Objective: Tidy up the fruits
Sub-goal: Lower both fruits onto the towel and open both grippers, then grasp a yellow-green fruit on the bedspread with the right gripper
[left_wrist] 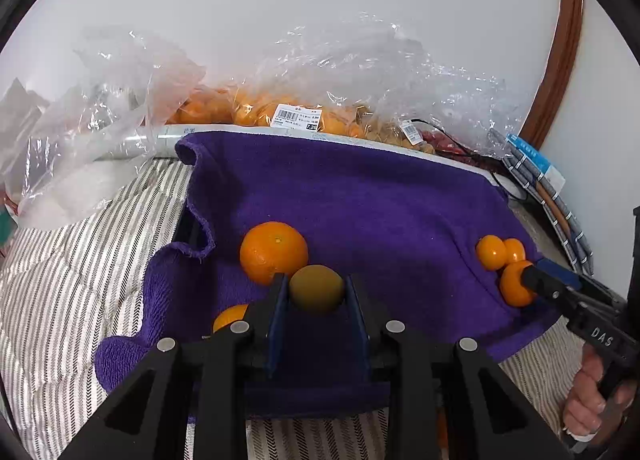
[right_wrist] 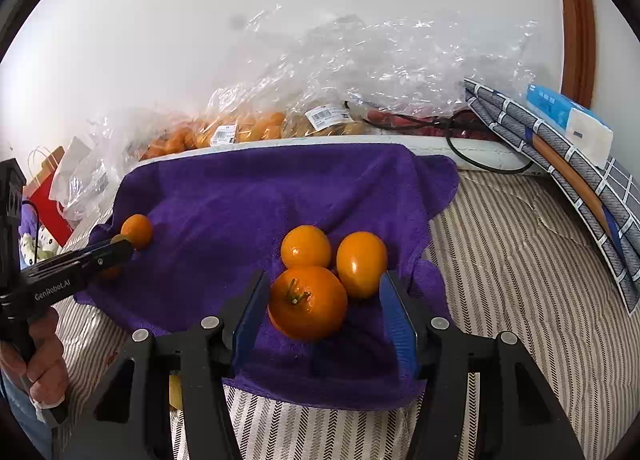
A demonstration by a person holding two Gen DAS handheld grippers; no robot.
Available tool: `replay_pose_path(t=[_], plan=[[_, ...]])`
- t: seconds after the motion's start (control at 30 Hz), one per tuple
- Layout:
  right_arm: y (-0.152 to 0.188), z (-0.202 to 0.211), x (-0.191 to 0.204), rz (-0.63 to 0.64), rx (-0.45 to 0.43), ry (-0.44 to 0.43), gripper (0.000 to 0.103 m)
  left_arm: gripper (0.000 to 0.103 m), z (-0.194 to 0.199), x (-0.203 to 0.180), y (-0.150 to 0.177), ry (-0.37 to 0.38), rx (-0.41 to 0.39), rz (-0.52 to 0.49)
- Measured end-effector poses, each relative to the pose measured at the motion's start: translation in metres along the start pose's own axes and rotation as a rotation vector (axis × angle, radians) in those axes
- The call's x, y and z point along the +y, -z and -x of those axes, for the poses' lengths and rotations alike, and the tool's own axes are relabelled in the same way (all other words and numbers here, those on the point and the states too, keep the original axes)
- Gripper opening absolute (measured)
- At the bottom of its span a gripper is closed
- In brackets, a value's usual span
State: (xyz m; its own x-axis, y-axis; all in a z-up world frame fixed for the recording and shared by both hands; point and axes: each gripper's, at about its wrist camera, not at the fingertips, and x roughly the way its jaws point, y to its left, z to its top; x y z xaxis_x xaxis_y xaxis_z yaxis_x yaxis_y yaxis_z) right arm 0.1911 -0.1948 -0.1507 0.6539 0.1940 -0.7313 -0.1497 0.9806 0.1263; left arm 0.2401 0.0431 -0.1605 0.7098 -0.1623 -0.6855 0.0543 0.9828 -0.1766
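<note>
A purple towel [left_wrist: 360,200] lies on a striped bedcover [left_wrist: 80,260]. My left gripper [left_wrist: 317,288] is shut on a small olive-yellow fruit [left_wrist: 317,289], just above the towel. A large orange [left_wrist: 274,252] sits right behind it, and another orange [left_wrist: 230,316] peeks out at its left. My right gripper [right_wrist: 324,296] is open around a stemmed orange [right_wrist: 308,302] on the towel [right_wrist: 260,188]. Two smaller oranges [right_wrist: 306,246] [right_wrist: 362,264] lie just behind it. This trio [left_wrist: 504,260] shows at the towel's right edge in the left wrist view.
Clear plastic bags of oranges [left_wrist: 280,112] lie along the white wall behind the towel. A folded grey checked cloth [right_wrist: 560,148] and a blue-white packet [right_wrist: 568,116] lean at the right. A black cable [right_wrist: 472,156] runs behind the towel. A red paper bag [right_wrist: 48,204] stands far left.
</note>
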Motion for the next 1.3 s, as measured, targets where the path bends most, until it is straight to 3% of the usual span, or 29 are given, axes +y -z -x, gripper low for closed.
replay_pose_path(t=[0.27, 0.4, 0.57, 0.77, 0.93, 1.3], plan=[[0.001, 0.005, -0.006, -0.039, -0.018, 0.021, 0.060, 0.028, -0.003, -0.004, -0.002, -0.013, 0.005, -0.020], [0.003, 0.013, 0.001, -0.006, -0.040, 0.060, 0.060, 0.036, -0.001, -0.004, -0.003, -0.008, -0.004, -0.021], [0.010, 0.033, 0.024, 0.045, -0.048, 0.038, 0.052, 0.039, 0.007, 0.004, -0.006, 0.016, -0.035, 0.014], [0.042, 0.052, 0.060, 0.125, 0.012, -0.063, 0.041, 0.041, 0.015, 0.010, -0.009, 0.052, -0.054, 0.053], [0.066, 0.036, 0.076, 0.174, 0.101, -0.059, 0.030, 0.042, 0.018, 0.013, -0.010, 0.053, -0.070, 0.063], [0.064, 0.019, 0.084, 0.169, 0.147, -0.039, 0.029, 0.042, 0.018, 0.020, -0.012, 0.057, -0.065, 0.090]])
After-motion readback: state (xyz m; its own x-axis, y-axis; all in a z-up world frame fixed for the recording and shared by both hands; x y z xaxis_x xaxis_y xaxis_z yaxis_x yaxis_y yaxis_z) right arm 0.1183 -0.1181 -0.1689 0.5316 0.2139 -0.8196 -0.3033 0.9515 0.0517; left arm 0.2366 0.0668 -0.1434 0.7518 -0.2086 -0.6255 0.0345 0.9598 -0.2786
